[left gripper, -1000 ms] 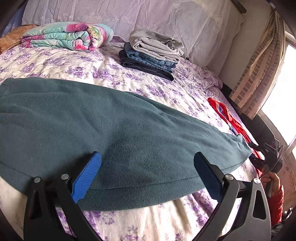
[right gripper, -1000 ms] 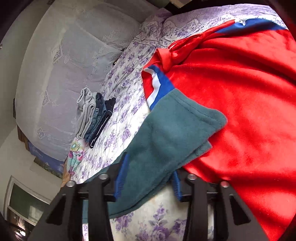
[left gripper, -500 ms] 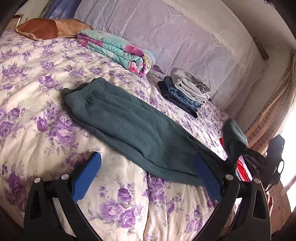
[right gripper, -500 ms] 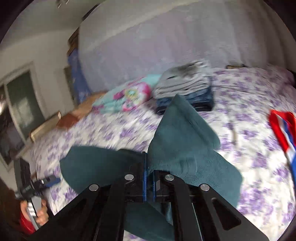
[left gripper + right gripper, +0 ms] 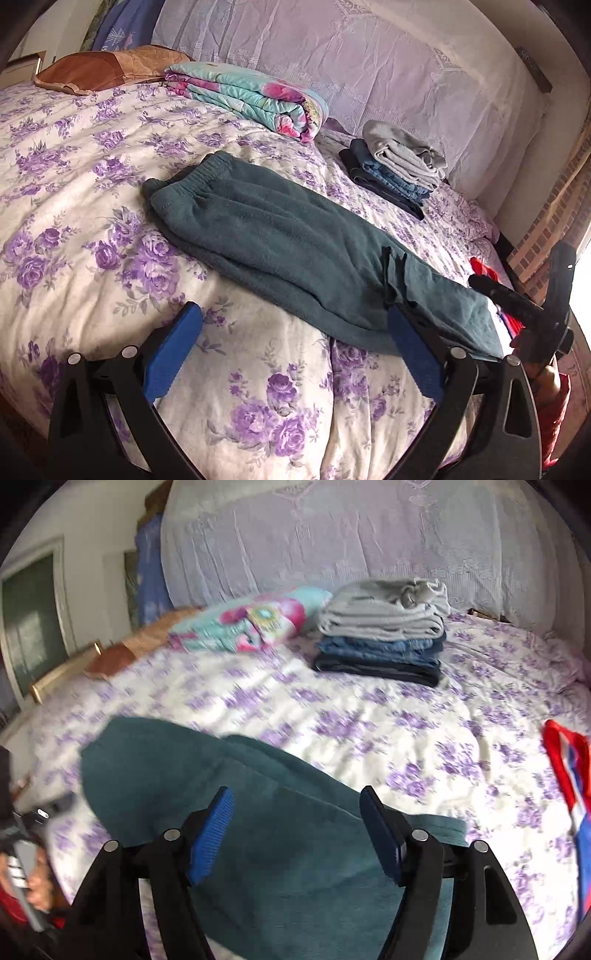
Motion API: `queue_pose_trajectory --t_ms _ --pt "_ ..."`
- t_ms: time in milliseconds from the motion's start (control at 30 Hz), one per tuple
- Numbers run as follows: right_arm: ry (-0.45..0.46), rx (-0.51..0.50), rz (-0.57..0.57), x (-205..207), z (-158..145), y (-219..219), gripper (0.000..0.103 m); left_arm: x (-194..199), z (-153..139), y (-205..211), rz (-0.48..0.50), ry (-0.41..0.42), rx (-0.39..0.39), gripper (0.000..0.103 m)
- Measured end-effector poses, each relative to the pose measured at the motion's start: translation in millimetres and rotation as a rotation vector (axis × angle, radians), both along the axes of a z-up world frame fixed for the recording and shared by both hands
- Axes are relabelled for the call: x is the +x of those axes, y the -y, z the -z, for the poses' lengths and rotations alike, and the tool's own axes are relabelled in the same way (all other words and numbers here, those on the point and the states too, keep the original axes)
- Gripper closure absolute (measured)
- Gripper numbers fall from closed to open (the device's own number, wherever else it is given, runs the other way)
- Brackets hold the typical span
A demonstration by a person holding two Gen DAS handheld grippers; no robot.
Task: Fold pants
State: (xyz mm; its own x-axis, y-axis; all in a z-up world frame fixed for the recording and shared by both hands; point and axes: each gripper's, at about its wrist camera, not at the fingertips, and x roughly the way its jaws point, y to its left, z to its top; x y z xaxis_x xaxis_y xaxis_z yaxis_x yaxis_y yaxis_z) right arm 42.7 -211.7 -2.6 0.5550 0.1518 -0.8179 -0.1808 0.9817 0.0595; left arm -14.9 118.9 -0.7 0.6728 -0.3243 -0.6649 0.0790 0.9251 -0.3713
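Teal fleece pants [image 5: 295,251], lengthwise-folded, flat — diagonal on floral bedspread [image 5: 74,221]

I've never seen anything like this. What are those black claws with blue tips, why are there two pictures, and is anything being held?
There is no machine: a person holds a two-fingered clamp in each hand, each carrying a camera, hence two pictures. One looks past the left gripper, open and empty. The other looks past the right gripper, whose jaws are opening above the teal pants; the pads touch nothing. The pants lie on a flowered bedspread, with a stack of folded clothes and a folded floral blanket behind.
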Motion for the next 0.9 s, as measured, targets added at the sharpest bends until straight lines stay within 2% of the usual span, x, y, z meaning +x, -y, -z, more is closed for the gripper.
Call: queue_pose_trajectory --t_ms 33,100,167,233,300,367,433,467,533,633,700,733,800,833,900 --pt "-0.057 -0.039 -0.034 2.3 19.6 -7.3 0.017 0.8 0.2 2.9 -0.003 -0.007 0.023 0.005" --pt "-0.014 0.016 -0.018 -0.8 4.1 1.9 0.015 1.6 0.6 9.0 -0.008 -0.014 0.076 0.005" --pt "0.074 0.073 0.0 -11.0 -14.1 10.8 0.015 1.7 1.8 15.3 -0.016 -0.016 0.126 0.005" --pt "0.127 0.07 0.012 -23.7 -26.5 12.3 0.015 0.2 2.3 20.8 -0.027 -0.011 0.167 0.005" --pt "0.141 0.071 -0.013 -32.7 -29.7 12.4 0.012 -0.4 3.7 27.0 -0.034 -0.007 0.216 0.005" --pt "0.102 0.016 -0.03 -32.2 -17.8 8.0 0.005 0.1 5.3 33.1 -0.035 -0.006 0.27 0.005" --pt "-0.042 -0.042 -0.05 -23.7 15.1 3.8 0.004 0.5 6.6 36.9 -0.034 -0.004 0.309 0.005" --pt "-0.062 -0.013 -0.044 -20.9 17.7 7.2 0.004 0.0 7.1 37.8 -0.035 -0.002 0.318 0.005" --pt "-0.015 0.022 -0.018 -25.7 8.9 15.1 0.004 -0.5 7.7 38.3 -0.038 -0.001 0.329 0.005" --pt "0.09 -0.015 0.027 -40.4 -8.5 29.4 0.004 0.0 8.1 39.3 -0.039 -0.005 0.342 0.005" --pt "0.111 -0.051 0.064 -46.5 -12.7 42.7 0.004 1.8 8.1 40.4 -0.043 -0.009 0.349 0.005" --pt "0.09 -0.067 0.075 -46.6 -9.0 48.4 0.004 2.2 8.1 40.7 -0.047 -0.01 0.351 0.005" --pt "-0.012 -0.101 0.069 -42.2 11.9 53.8 0.004 4.6 8.4 42.2 -0.054 -0.013 0.352 0.005" --pt "-0.031 -0.077 0.062 -42.4 20.1 56.4 0.004 5.3 8.5 43.0 -0.059 -0.015 0.354 0.005" --pt "-0.031 -0.002 0.083 -43.7 17.7 67.7 0.004 5.8 8.4 43.5 -0.065 -0.02 0.358 0.005"
